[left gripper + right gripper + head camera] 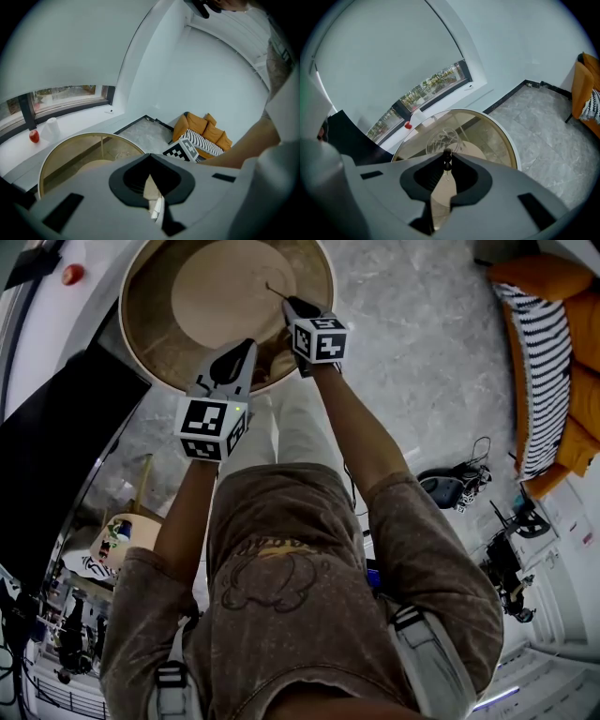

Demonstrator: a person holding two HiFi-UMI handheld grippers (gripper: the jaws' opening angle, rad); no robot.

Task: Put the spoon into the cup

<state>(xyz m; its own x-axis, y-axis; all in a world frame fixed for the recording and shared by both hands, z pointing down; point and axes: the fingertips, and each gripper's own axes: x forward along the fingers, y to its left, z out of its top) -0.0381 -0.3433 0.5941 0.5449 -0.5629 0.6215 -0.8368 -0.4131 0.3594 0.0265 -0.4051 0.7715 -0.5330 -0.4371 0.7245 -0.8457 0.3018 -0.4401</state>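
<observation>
My right gripper (447,157): fingers clamped on the thin dark spoon (275,290); clear glass cup (443,139) just beyond their tips, on the round gold-rimmed glass table (150,324); my left gripper (150,155): fingers together, empty.

Cup (440,139) on table (499,136), sofa (553,371) right of table

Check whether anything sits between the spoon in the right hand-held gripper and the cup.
Nothing visible does. The right hand-held gripper is shut on the spoon, and the clear cup stands on the round glass table just beyond its jaw tips. The left hand-held gripper is off to the side, shut and empty.
</observation>
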